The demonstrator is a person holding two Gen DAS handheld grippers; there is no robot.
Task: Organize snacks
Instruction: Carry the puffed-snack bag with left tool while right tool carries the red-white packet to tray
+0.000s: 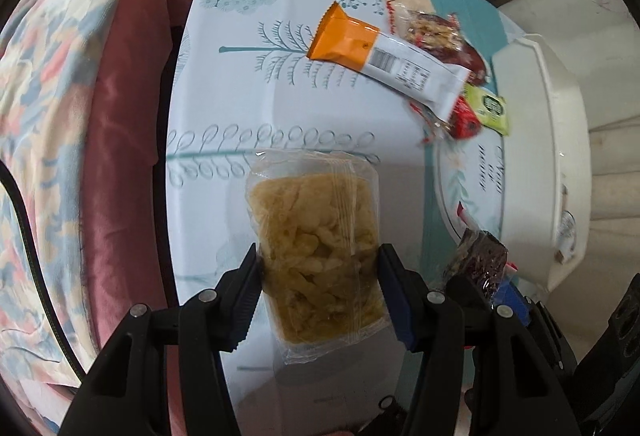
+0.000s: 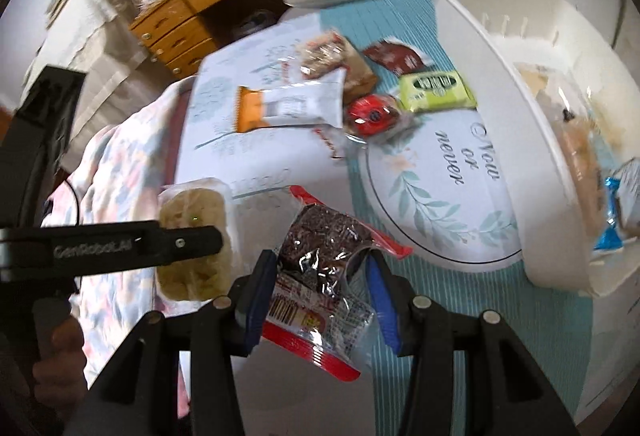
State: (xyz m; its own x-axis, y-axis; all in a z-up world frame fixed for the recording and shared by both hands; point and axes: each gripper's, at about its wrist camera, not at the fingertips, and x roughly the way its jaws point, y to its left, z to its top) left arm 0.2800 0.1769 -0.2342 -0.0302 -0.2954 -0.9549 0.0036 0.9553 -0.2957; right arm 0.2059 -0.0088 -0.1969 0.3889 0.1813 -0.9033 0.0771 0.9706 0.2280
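My left gripper [image 1: 318, 268] is closed on a clear packet of pale yellow snack [image 1: 316, 232], the fingers [image 1: 246, 296] pressing on both its long sides and the packet held clear above the bench [image 1: 240, 84]. My right gripper [image 2: 316, 284] has hold of a dark snack in a clear wrapper with red edges [image 2: 320, 256]; its blue-padded fingers [image 2: 258, 296] are part-way closed on the crumpled wrapper, which hangs tilted between them. In the right wrist view the left gripper and its yellow packet sit just beside the dark one, to the left of it.

The other snacks lie in a loose pile on the patterned cloth: an orange-and-white packet [image 1: 384, 56] resting partly over a clear packet with nuts [image 1: 436, 32], a round red snack [image 2: 370, 114] touching its end, a green packet [image 2: 436, 92] just beside that, and a dark red packet [image 2: 396, 56] behind. A white tray [image 2: 516, 108] stands at the right of the bench, near the pile, with a few wrapped items inside, one in a blue wrapper [image 2: 616, 212]. A flowered blanket [image 1: 52, 116] lies off the left edge of the bench.
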